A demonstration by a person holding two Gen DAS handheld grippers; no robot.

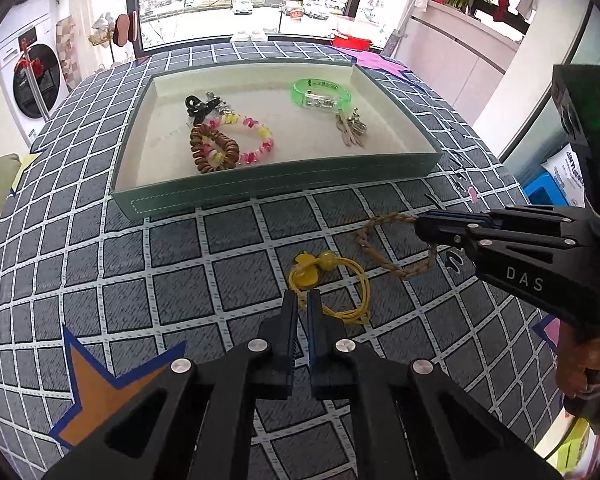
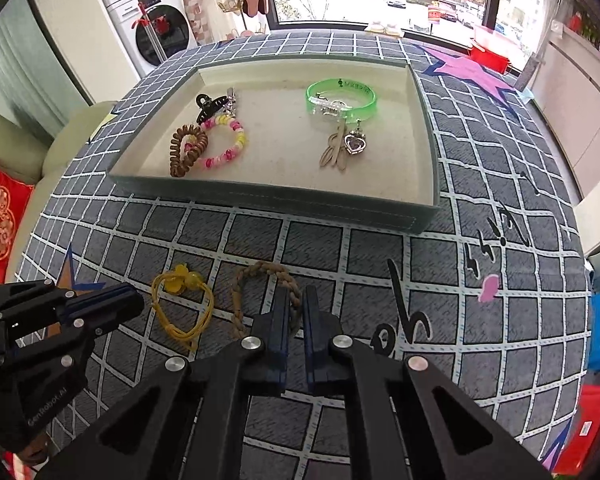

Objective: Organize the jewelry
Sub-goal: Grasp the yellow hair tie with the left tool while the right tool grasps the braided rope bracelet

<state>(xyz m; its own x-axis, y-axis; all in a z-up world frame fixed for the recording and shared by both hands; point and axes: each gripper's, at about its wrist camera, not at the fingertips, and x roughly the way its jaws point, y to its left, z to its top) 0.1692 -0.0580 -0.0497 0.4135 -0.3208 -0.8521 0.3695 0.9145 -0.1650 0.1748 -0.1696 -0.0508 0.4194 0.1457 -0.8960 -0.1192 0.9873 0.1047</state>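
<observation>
Both pieces lie near the tablecloth's [image 1: 100,264] front edge: the left gripper [image 1: 302,300] is clamped on the yellow cord bracelet [image 1: 332,284], the right gripper [image 2: 296,300] on the braided brown bracelet [image 2: 260,280]. Lift both clear of the tray's [image 1: 260,190] near wall before releasing inside.

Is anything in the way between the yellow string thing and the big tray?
Nothing visible blocks it. Only bare checkered cloth lies between the yellow hair tie and the tray. The tray's near wall stands up, so the tie must go over it. Inside, the middle floor looks free.
</observation>
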